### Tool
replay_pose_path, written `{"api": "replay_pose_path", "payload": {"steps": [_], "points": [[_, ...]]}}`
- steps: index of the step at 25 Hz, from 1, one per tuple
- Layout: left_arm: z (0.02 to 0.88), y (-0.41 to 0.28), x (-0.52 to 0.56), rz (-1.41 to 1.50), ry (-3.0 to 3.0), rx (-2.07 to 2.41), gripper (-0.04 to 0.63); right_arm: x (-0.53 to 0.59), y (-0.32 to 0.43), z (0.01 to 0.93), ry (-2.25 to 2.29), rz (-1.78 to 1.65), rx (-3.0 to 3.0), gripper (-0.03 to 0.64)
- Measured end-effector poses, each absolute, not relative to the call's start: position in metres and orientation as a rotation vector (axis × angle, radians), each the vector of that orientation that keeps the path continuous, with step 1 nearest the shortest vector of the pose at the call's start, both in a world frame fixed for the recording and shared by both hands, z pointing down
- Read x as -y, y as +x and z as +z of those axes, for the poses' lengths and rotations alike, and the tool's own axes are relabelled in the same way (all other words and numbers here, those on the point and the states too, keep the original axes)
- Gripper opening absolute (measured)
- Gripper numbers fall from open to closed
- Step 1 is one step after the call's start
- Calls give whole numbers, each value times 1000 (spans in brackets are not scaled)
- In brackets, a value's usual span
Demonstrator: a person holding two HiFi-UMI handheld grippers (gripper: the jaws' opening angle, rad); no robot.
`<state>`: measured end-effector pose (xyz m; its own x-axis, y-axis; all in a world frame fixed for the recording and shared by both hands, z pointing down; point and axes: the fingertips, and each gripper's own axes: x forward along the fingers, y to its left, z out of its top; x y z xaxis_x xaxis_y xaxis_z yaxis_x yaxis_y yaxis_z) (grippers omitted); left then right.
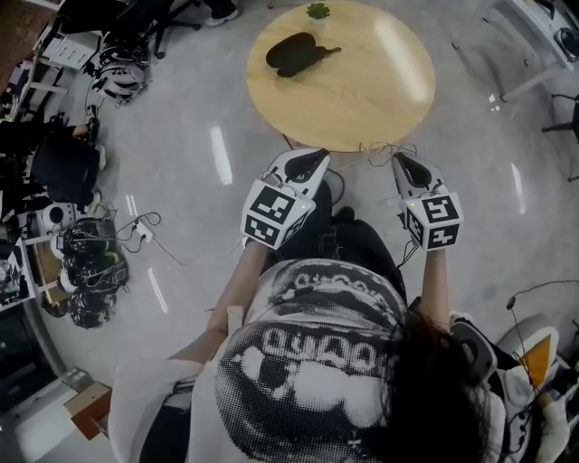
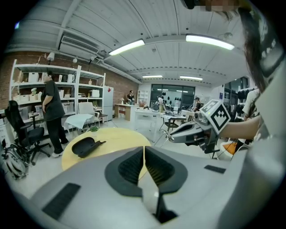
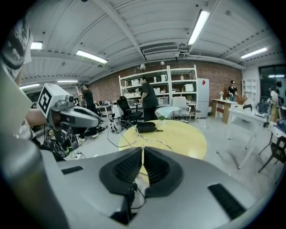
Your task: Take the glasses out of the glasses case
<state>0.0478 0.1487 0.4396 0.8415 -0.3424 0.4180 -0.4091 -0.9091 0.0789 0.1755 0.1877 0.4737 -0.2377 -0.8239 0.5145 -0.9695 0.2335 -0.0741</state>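
An open black glasses case (image 1: 294,52) (image 2: 85,146) (image 3: 146,127) lies on the far side of the round wooden table (image 1: 362,99). My right gripper (image 1: 399,159) (image 3: 142,154) is shut on thin wire-framed glasses (image 3: 144,142) (image 1: 380,149). It holds them in the air over the table's near edge, well away from the case. My left gripper (image 1: 317,157) (image 2: 144,154) hangs beside it on the left, shut, with nothing between its jaws. Both grippers sit in front of the person's body, short of the table.
A small potted plant (image 1: 317,11) stands at the table's far edge. Cables, bags and office chairs crowd the floor at the left (image 1: 90,262). A person (image 2: 52,112) stands by white shelves beyond the table. White desks stand at the right (image 3: 250,116).
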Motion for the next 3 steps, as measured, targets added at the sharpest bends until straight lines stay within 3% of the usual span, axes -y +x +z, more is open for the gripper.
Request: {"api": "replay_pose_path", "payload": {"steps": [3], "points": [[440, 49, -145, 593, 2858, 594, 18, -182, 178, 475, 1648, 537, 2148, 12]]}}
